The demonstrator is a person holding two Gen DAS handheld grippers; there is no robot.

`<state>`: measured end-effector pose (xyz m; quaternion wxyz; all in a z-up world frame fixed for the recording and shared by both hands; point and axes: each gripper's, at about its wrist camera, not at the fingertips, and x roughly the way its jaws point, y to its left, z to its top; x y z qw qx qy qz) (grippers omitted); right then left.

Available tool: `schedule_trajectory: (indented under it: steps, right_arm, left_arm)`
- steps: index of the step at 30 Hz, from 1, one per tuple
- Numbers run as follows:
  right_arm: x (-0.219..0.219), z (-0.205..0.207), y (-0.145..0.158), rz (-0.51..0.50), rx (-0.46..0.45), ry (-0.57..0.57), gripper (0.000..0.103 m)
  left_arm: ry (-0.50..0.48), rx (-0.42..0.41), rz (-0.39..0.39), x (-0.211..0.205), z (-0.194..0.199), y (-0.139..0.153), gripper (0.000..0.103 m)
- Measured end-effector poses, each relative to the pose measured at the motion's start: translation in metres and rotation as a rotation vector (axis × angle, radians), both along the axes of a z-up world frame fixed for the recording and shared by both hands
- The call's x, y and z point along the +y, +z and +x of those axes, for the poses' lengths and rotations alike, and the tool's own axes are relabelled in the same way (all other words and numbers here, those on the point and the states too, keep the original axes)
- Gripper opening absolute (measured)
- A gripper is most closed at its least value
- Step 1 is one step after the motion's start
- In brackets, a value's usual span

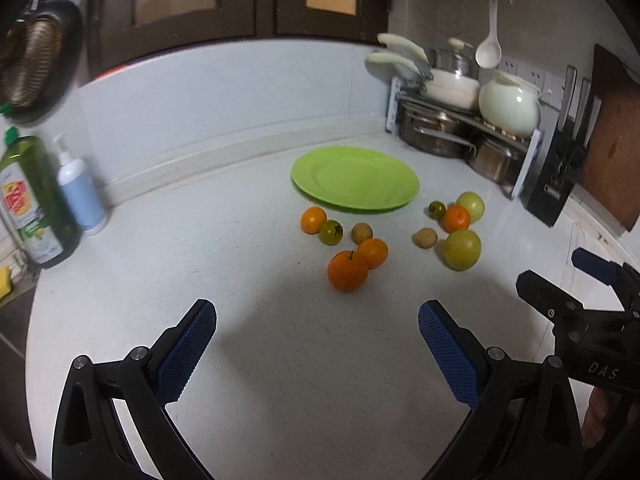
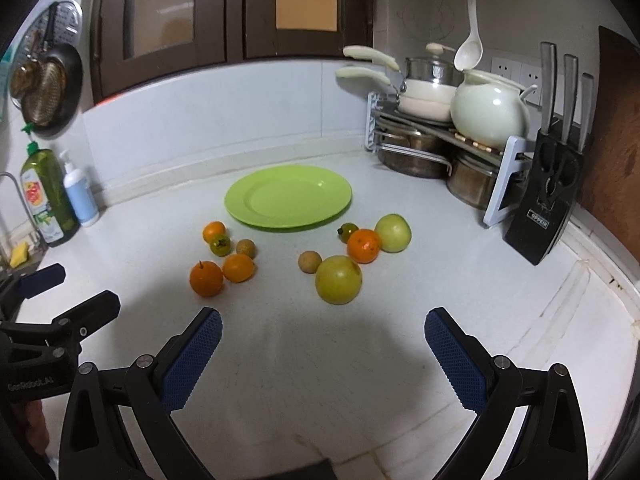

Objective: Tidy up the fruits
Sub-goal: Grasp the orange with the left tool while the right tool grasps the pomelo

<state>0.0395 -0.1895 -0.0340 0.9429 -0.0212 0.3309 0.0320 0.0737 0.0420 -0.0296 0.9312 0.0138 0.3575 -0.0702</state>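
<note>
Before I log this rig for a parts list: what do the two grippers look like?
Both match: the left gripper and right gripper have black plastic linkage arms with silver pivot screws, and fingers faced with blue, dimpled pads. White lettering marks each body; it's only partly legible.

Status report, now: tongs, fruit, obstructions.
Left tongs open, empty. Right tongs open, empty. Green plate bare; ten fruits loose on counter before it. Path clear.

Glossy plastic plate [image 2: 288,200], matt counter [image 2: 320,380].
</note>
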Motion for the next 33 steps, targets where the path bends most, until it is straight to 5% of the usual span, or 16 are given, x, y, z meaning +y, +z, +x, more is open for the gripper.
schedule_trajectory:
  steps: [10,33]
  right_arm:
    - [0.011,0.032,-0.022,-0.015,0.073,-0.054,0.099]
    - [-0.024,0.12,-0.07,0.045,0.258,0.07,0.066]
  left_arm:
    - [-0.14,0.076,0.035,-0.005,0.049,-0.023,0.096]
    - [-0.096,0.219,0.035,-0.044,0.113,-0.065,0.052]
